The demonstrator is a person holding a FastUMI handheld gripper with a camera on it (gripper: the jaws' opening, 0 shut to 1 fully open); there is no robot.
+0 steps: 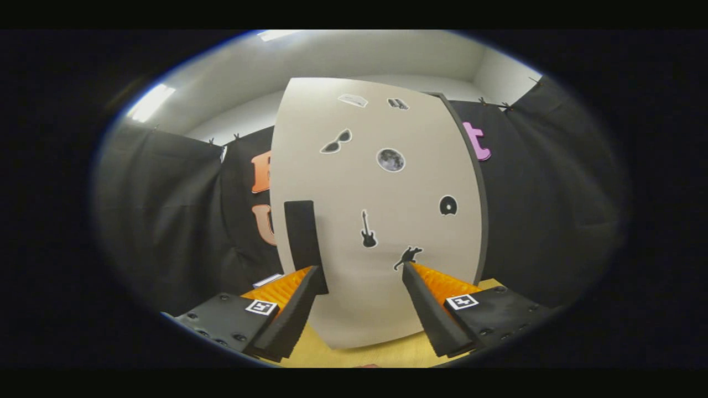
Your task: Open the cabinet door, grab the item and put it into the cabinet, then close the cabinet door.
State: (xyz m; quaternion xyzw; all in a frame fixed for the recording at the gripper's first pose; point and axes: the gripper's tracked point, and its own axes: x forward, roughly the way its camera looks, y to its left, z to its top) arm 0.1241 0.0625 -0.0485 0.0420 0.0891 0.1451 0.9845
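Yellow tabletop [354, 356], cabinet door [376, 221] closed, gripper [362, 273] spread

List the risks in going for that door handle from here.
The gripper is open and the black handle lies just ahead of one finger, not between them; closing now would probably miss it. The cabinet door looks shut, and its strip-like handle may slip from a shallow grip.

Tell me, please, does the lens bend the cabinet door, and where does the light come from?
In the gripper view the fisheye bows the cabinet door: its side edges curve outward. Two ceiling lights glare brightly. The door is evenly lit and sharp, as is the handle. The open gripper has its fingers just before the door.
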